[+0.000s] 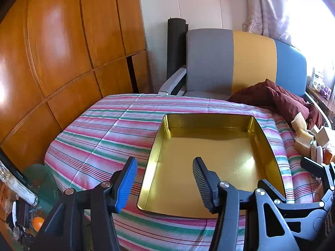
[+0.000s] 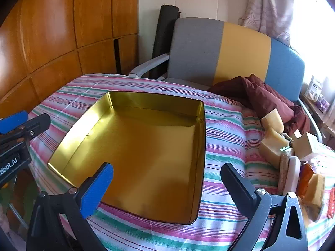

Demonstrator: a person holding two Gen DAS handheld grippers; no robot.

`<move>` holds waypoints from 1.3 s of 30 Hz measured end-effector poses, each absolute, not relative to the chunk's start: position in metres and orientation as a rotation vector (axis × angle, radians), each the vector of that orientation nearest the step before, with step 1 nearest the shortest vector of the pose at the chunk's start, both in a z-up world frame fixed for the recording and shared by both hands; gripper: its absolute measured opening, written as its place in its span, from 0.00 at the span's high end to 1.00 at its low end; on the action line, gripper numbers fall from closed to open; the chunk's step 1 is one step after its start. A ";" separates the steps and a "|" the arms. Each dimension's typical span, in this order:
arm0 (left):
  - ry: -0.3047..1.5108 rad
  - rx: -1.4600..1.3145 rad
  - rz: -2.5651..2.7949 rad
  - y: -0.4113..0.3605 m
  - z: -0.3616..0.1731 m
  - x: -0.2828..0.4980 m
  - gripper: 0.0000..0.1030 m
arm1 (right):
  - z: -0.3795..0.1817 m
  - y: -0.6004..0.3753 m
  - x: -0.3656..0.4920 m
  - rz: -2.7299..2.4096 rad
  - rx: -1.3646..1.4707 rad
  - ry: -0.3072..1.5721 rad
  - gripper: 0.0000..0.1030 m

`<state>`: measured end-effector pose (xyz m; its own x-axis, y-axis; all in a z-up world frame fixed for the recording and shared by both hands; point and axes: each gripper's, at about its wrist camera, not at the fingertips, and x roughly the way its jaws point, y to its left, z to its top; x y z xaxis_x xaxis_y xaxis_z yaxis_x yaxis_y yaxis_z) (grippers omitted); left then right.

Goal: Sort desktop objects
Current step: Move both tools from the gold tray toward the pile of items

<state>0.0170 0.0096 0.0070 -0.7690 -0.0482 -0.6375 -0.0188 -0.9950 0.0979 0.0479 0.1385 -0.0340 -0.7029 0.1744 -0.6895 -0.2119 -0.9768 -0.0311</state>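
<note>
Gold tin (image 2: 146,146) — bare inside, striped cloth (image 2: 226,138)

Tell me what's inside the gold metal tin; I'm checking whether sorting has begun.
Nothing lies inside the rectangular gold metal tin: only its bare shiny floor and walls show. The near-left corner is hidden behind the right tool's blue finger. The tin rests on the striped cloth.

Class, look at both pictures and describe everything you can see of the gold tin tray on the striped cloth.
The gold tin tray is a shallow rectangular box without a lid, metal by its shine, with upright walls, rounded corners and a thin rolled rim. Its inside is glossy gold and holds nothing. It lies flat, open side up, on the striped cloth, which alone touches it. Both claws hang above its near edge, clear of it.
</note>
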 end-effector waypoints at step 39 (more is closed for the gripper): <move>-0.227 1.282 -3.256 0.091 0.004 0.015 0.45 | 0.016 0.338 0.110 2.475 -0.943 0.337 0.05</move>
